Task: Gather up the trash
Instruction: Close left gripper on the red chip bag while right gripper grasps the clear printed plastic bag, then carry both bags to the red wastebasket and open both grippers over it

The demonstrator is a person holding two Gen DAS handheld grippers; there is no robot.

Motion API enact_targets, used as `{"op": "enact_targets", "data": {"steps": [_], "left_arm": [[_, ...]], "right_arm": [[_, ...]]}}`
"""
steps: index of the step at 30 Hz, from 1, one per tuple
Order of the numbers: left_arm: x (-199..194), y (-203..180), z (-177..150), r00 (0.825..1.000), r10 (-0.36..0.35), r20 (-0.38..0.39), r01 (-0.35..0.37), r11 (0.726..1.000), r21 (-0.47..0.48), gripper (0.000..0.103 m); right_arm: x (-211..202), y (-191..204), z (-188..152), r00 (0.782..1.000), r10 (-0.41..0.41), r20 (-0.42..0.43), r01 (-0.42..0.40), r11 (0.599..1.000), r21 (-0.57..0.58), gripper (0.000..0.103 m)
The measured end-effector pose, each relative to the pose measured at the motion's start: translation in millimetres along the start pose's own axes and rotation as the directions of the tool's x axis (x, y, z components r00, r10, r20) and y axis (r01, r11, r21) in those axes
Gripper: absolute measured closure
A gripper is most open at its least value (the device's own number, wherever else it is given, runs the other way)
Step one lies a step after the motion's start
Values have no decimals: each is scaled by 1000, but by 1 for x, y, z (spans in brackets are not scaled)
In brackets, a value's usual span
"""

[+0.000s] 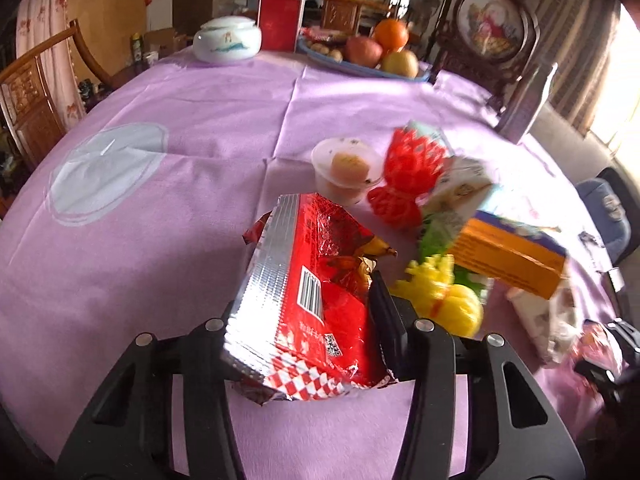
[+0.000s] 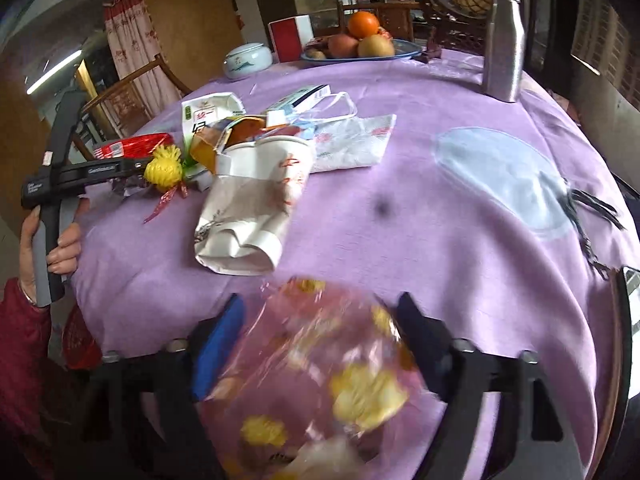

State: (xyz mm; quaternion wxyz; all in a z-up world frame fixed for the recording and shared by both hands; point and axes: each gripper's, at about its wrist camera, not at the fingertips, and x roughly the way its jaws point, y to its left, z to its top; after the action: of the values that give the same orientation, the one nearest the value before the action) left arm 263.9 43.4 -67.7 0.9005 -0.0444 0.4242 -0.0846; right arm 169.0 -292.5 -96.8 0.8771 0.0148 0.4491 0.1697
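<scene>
The left tool [image 1: 304, 316] is clamped on a red snack wrapper [image 1: 320, 300], its silver crimped edge to the left and its long axis running straight away from the camera toward the middle of the counter [image 1: 200, 120], which wears a lilac cloth. The wrapper's checkered end lies nearest the tool's base; its torn far end points at a clear plastic cup [image 1: 346, 170] with an orange lump inside.

Right of the wrapper sits the heap of rubbish — a red foam fruit net [image 1: 408, 176], a yellow foam net [image 1: 444, 296], and an orange carton [image 1: 512, 256] lying slantwise, blurred.

The right wrist view shows what the left one cannot: the right tool [image 2: 320, 344] has its jaws closed against a pink transparent bag [image 2: 320, 380] with yellow blobs in it, blurred, bulging toward the lens. Beyond it a crumpled white paper cup [image 2: 256, 208] lies on its side, mouth toward the far side of the counter, next to a flattened white bag [image 2: 352, 140]. From here the left tool [image 2: 136, 166] appears side-on, gripped by the person's hand [image 2: 52, 248], with the red wrapper [image 2: 132, 146] just past it. A steel bottle [image 2: 504, 40] stands upright at the far right edge — in the left view it is only a blurred sliver. A fruit plate [image 1: 360, 66] and a white lidded jar [image 1: 227, 40] sit at the far rim.
</scene>
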Motion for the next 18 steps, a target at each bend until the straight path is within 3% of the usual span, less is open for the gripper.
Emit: {"op": "enact_targets", "data": {"steps": [1, 7, 14, 18], "left_arm": [[-7, 2, -3, 1000, -3, 18, 3, 1000, -7, 54], [-52, 16, -8, 995, -50, 89, 56, 996, -66, 54], [-124, 30, -30, 982, 26, 189, -16, 998, -53, 54], [-168, 55, -64, 969, 114, 218, -96, 991, -93, 54]], "right_arm": [[-3, -4, -3, 1000, -9, 6, 9, 1000, 7, 52], [-30, -17, -6, 992, 12, 125, -19, 998, 62, 57], [-68, -6, 0, 970, 66, 234, -82, 995, 56, 57], [-83, 10, -2, 959, 95, 267, -106, 994, 24, 57]]}}
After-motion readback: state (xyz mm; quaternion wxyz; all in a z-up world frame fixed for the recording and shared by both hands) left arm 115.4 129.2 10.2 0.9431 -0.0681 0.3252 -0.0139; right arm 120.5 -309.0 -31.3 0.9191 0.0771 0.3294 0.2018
